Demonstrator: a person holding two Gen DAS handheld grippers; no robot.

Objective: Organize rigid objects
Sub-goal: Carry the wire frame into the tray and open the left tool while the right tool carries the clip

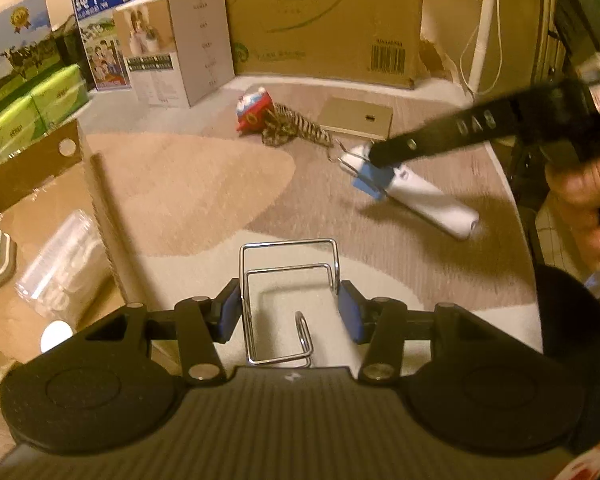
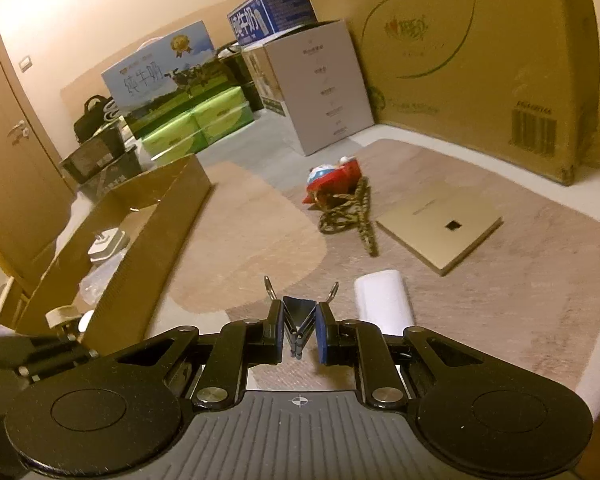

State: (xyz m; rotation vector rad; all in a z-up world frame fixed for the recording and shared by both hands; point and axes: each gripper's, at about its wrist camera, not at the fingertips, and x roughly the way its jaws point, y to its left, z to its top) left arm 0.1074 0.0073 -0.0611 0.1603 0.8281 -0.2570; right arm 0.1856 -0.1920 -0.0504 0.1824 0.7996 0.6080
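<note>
The left gripper (image 1: 288, 314) grasps a wire rack (image 1: 286, 300) above the rug's (image 1: 188, 200) near edge. The right gripper (image 2: 299, 330) is clenched on a binder clip (image 2: 299, 314) beside a white cylinder (image 2: 384, 300) mid-rug.

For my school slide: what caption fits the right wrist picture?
Right gripper pinches a blue binder clip above the rug.

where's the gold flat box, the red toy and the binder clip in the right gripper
gold flat box (image 2: 440, 226), right wrist view, top face
red toy (image 2: 334, 178), right wrist view, red body
binder clip (image 2: 299, 312), right wrist view, dark body between the pads
</note>
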